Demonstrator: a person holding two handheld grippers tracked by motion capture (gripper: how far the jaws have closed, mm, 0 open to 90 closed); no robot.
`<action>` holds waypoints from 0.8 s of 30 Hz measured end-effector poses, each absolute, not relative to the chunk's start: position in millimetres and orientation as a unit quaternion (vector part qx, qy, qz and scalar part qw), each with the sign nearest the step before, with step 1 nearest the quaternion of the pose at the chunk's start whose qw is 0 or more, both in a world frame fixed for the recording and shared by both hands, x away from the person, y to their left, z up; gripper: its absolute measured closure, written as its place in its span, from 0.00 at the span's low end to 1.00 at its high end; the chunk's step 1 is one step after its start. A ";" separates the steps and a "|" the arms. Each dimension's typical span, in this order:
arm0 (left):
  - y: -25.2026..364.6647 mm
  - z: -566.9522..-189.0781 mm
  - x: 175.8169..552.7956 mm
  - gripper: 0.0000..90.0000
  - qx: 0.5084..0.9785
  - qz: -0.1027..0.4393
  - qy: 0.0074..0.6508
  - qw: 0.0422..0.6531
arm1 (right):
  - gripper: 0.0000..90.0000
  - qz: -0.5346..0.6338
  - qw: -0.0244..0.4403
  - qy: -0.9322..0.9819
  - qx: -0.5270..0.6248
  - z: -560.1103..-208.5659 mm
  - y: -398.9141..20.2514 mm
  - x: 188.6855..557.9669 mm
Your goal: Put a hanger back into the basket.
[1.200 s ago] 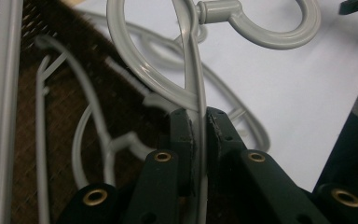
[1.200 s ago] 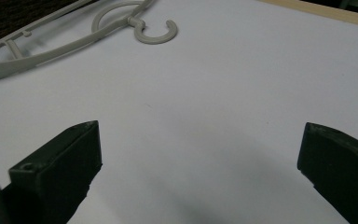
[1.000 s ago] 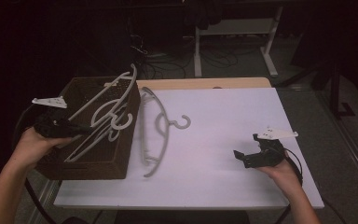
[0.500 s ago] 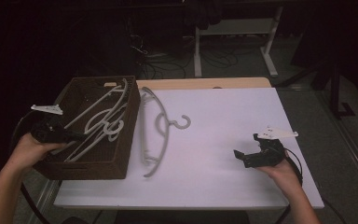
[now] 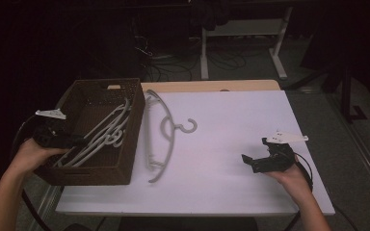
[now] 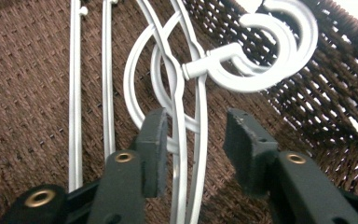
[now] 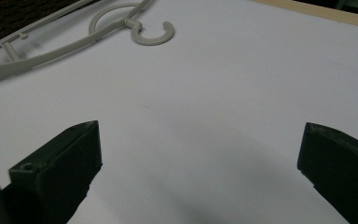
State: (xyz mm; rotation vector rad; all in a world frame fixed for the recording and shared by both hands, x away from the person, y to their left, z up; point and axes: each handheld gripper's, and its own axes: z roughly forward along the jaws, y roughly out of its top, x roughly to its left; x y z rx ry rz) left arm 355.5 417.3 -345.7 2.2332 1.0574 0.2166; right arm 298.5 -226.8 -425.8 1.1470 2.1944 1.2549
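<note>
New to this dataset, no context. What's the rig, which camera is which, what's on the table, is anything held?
No robot arm: a person holds a two-jaw gripper in each hand. The high view looks down from above the person's side. The other two cameras ride on the grippers, looking along their black jaws.

On the white table stands a brown woven basket with white hangers inside; one more hanger lies beside it.

The left gripper is over the basket, jaws open astride hanger wires, not clamped. The right gripper is open above bare table, holding nothing.
</note>
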 end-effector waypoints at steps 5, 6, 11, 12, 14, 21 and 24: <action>411.8 -340.1 354.9 0.50 0.844 0.087 0.401 0.346 | 0.00 0.444 0.182 0.777 0.406 -425.9 -226.6 298.5; 410.0 -338.6 354.6 0.48 0.841 0.089 0.401 0.351 | 0.00 0.444 0.182 0.777 0.406 -425.9 -226.7 298.4; 398.8 -329.7 352.4 0.37 0.833 0.097 0.398 0.372 | 0.00 0.444 0.183 0.778 0.406 -425.8 -226.8 298.4; 395.8 -328.4 351.8 0.35 0.831 0.099 0.398 0.375 | 0.00 0.444 0.183 0.778 0.406 -425.8 -226.9 298.3; 390.6 -325.2 350.7 0.31 0.829 0.101 0.396 0.381 | 0.00 0.444 0.183 0.778 0.406 -425.8 -227.0 298.3; 370.8 -314.1 346.4 0.24 0.822 0.105 0.389 0.403 | 0.00 0.444 0.182 0.778 0.405 -425.9 -226.8 298.4; 359.0 -308.5 344.2 0.23 0.822 0.107 0.382 0.409 | 0.00 0.444 0.182 0.778 0.406 -426.0 -226.7 298.4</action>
